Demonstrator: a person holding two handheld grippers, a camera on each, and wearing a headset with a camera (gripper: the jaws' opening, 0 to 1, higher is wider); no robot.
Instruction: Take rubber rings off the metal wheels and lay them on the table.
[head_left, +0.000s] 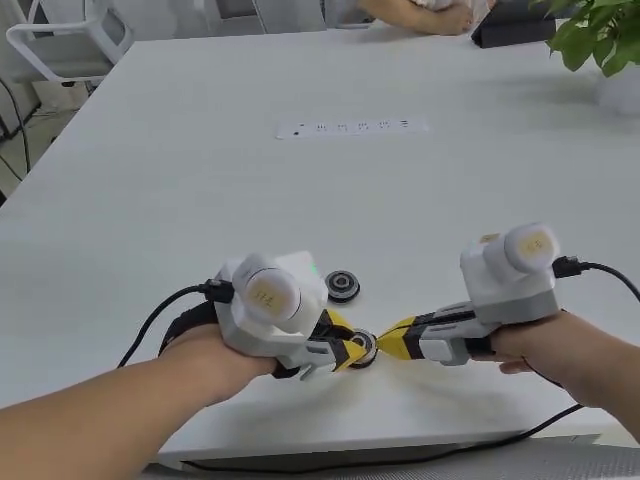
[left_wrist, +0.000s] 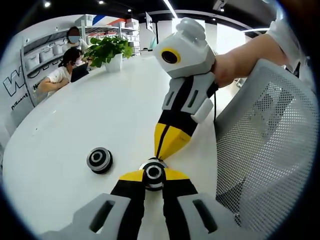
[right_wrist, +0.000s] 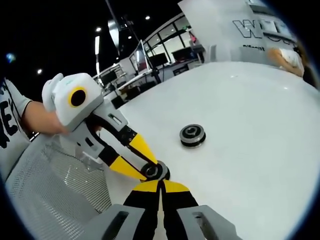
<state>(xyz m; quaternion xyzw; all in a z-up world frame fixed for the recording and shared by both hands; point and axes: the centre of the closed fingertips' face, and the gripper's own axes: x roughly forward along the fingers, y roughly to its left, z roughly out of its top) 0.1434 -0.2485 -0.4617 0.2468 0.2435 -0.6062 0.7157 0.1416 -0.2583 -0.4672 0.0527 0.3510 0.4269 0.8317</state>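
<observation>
Head view showed both grippers meeting tip to tip, low over the near edge of the desk. The left gripper pinched a wheel between its yellow tips, close over the desk; whether the wheel touched the desk could not be told. The right gripper came at it from the opposite side, jaws pressed together and tips touching the wheel's rim. Whether any rubber sat between those tips could not be told.

Left gripper view had the wheel sitting face-on between that gripper's jaws, with the right gripper's point resting against its far edge. Right gripper view had the closed tips against the wheel's near edge and the left gripper reaching in from the left.

A second wheel lay flat on the desk just beyond the grippers, apart from both, its dark ring on it. Farther up the desk sat a socket strip, and a plant stood at the far right corner.
</observation>
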